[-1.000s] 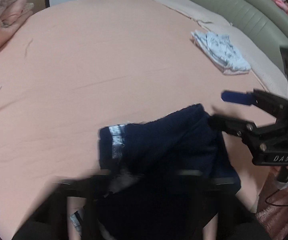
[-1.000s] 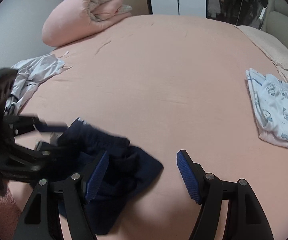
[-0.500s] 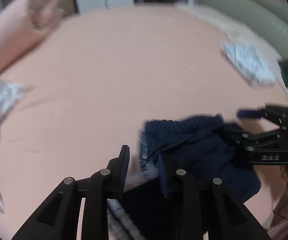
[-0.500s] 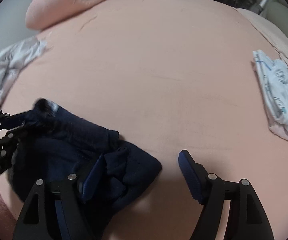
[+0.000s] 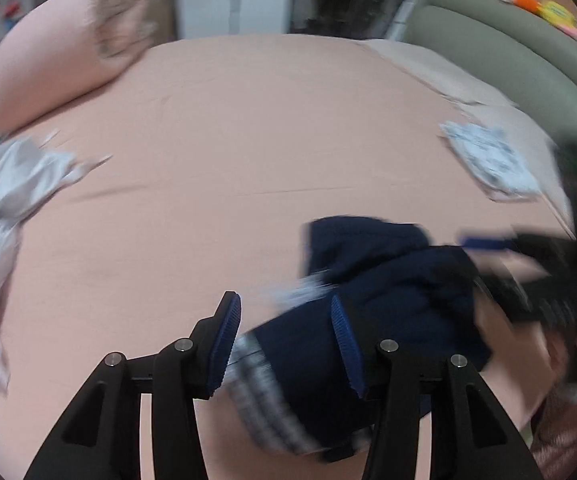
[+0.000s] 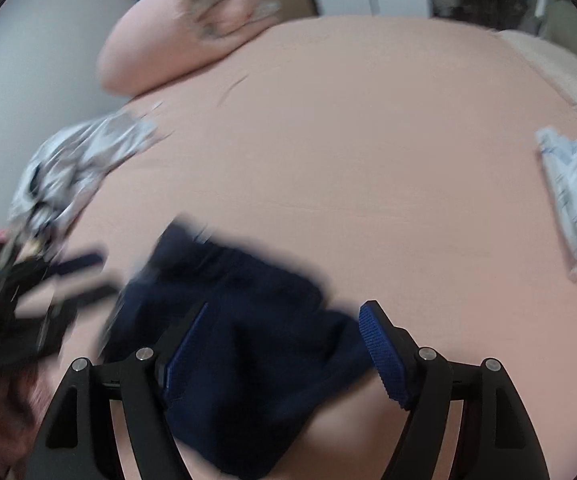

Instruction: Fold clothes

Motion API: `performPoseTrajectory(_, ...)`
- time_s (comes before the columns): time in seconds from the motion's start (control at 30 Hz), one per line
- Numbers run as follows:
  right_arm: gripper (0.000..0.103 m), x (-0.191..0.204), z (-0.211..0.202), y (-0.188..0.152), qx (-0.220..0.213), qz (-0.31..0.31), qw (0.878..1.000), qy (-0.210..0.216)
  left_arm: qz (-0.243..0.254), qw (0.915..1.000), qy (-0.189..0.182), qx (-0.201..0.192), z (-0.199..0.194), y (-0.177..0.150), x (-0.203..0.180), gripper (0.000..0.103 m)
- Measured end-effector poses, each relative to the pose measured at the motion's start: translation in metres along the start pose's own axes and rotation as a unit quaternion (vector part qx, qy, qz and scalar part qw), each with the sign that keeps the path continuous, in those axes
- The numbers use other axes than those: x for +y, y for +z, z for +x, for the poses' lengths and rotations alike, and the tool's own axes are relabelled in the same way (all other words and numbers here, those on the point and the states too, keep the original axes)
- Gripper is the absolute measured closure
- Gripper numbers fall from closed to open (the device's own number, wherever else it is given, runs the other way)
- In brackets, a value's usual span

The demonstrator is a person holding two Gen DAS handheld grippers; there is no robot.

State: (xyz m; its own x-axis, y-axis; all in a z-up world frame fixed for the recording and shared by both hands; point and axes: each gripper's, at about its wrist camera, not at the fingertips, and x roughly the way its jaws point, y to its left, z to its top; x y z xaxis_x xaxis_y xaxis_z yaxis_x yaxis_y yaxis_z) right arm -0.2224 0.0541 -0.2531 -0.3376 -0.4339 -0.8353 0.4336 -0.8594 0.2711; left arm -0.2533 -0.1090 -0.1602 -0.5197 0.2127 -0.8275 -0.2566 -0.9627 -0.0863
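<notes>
A dark navy garment (image 5: 384, 292) with a striped grey band lies crumpled on the pink bed sheet (image 5: 248, 140), near the front edge. My left gripper (image 5: 286, 344) is open above its left part, fingers apart, holding nothing. In the right wrist view the same navy garment (image 6: 240, 320) lies between and under the fingers of my right gripper (image 6: 284, 348), which is open. The right gripper also shows blurred at the right of the left wrist view (image 5: 528, 264).
A folded white patterned garment (image 5: 488, 160) lies at the right of the bed, also in the right wrist view (image 6: 576, 200). A crumpled grey-white garment (image 5: 4, 192) lies at the left. A rolled pink quilt (image 5: 60, 44) sits at the back left. A grey-green headboard (image 5: 508, 56) runs along the right.
Both grippers have pulled back and swung left. My left gripper has let go of the navy garment and opened wider. The garment now lies bunched further right in the left view.
</notes>
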Motion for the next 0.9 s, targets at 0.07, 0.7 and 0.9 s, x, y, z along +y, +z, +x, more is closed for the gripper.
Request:
performPoseTrajectory(0.07,0.028,0.016,0.016,-0.020,0.048,-0.052,0.997,-0.018,-0.020,0.9995,-0.021,0.012,-0.001,-0.004,0.006,0.059)
performPoseTrajectory(0.7,0.026,-0.021,-0.008,-0.053,0.088,-0.089,0.990,-0.060,0.053,0.9985,-0.001,0.012,0.001,-0.008,-0.025,0.059)
performPoseTrajectory(0.9,0.026,-0.023,-0.008,-0.008,-0.027,-0.058,0.998,-0.018,0.092,0.9946,-0.043,0.024,0.033,0.003,-0.045,0.059)
